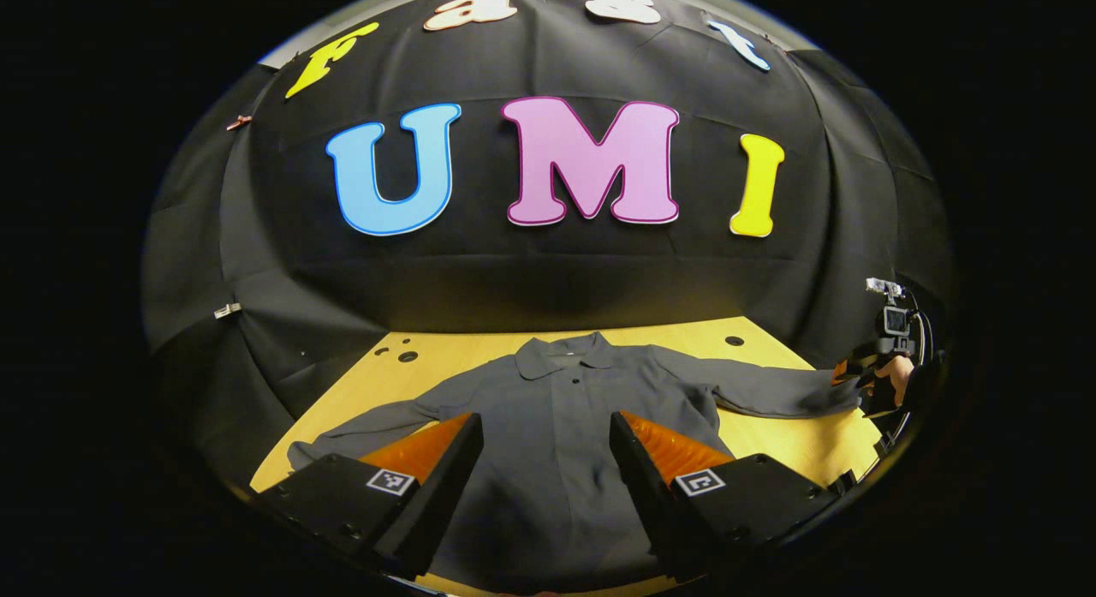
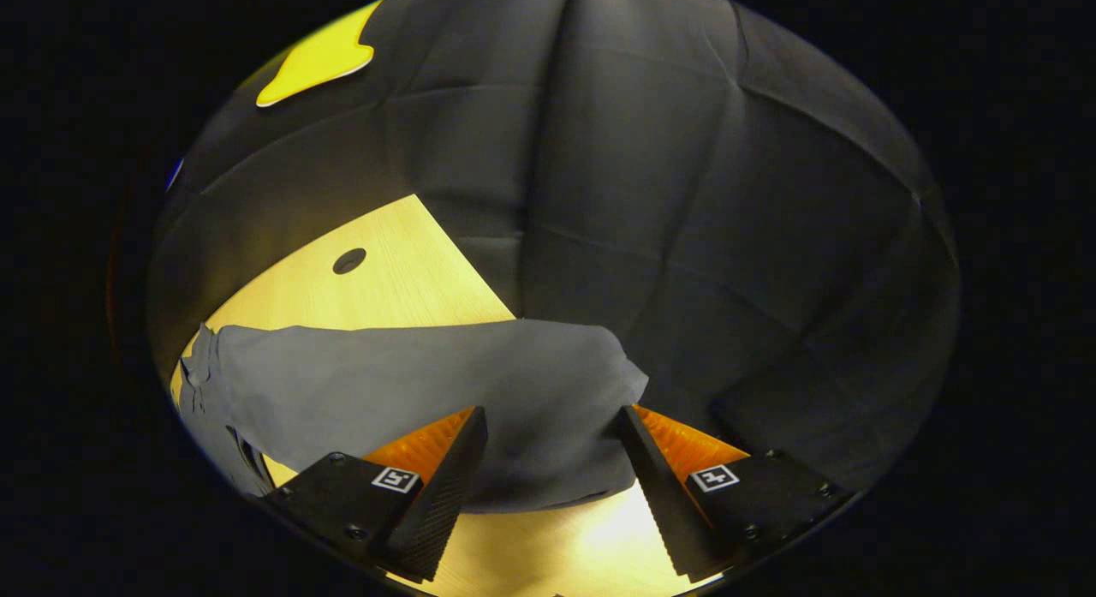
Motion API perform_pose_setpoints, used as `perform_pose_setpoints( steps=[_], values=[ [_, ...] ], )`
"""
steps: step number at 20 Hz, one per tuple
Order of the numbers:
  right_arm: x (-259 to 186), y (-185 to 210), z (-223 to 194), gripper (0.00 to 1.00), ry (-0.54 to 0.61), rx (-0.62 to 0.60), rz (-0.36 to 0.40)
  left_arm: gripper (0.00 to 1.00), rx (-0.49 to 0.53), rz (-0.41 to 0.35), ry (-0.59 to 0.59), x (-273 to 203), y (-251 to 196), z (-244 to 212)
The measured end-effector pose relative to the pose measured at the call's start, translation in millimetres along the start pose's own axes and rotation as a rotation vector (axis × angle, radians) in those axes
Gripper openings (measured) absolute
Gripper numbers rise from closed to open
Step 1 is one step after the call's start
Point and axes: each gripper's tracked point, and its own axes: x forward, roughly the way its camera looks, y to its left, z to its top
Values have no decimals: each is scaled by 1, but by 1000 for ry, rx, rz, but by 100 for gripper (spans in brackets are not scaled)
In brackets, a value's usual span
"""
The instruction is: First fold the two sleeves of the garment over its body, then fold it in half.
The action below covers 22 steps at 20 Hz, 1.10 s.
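A grey collared shirt [image 1: 552, 383] lies flat on the wooden table [image 1: 783, 447], collar at the far end and both sleeves spread outward. My left gripper [image 1: 545, 421] hovers open over the shirt's body near the hem. The left sleeve [image 1: 368, 426] stretches toward the table's left edge. At the end of the right sleeve [image 1: 771, 393], a hand holds my right gripper [image 1: 856, 381]. In the right gripper view, that gripper [image 2: 552, 413] is open, and the sleeve's cuff end [image 2: 411, 374] lies between and ahead of its fingers, partly over the table's edge.
The table has small round holes near its far corners [image 1: 735, 341] [image 2: 348, 260]. Black cloth walls close the booth behind and at both sides. Bare wood [image 2: 385, 280] shows beyond the sleeve and along the near edge.
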Motion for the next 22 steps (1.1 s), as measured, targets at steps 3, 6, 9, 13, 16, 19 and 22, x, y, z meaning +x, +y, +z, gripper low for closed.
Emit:
perform_pose_setpoints(
  steps=[3,6,9,13,16,19,22],
  values=[
    [8,-7,-14,98,46,-32,-4,94,6,-7,19,6,-4,-7],
    [16,-5,-23,99,75,-46,1,94,-11,-12,38,10,-10,-12],
    [17,0,-29,99,71,-86,18,94,-4,-7,34,11,-11,-13],
    [17,9,-27,76,81,-68,73,94,-54,7,27,9,-6,-12],
    [18,7,-21,33,70,-107,95,95,-70,35,32,9,1,-14],
    [16,3,-20,17,65,-155,99,94,-92,49,44,9,5,-19],
    [13,5,-18,9,76,-173,112,94,-92,56,49,9,8,-19]
  ],
)
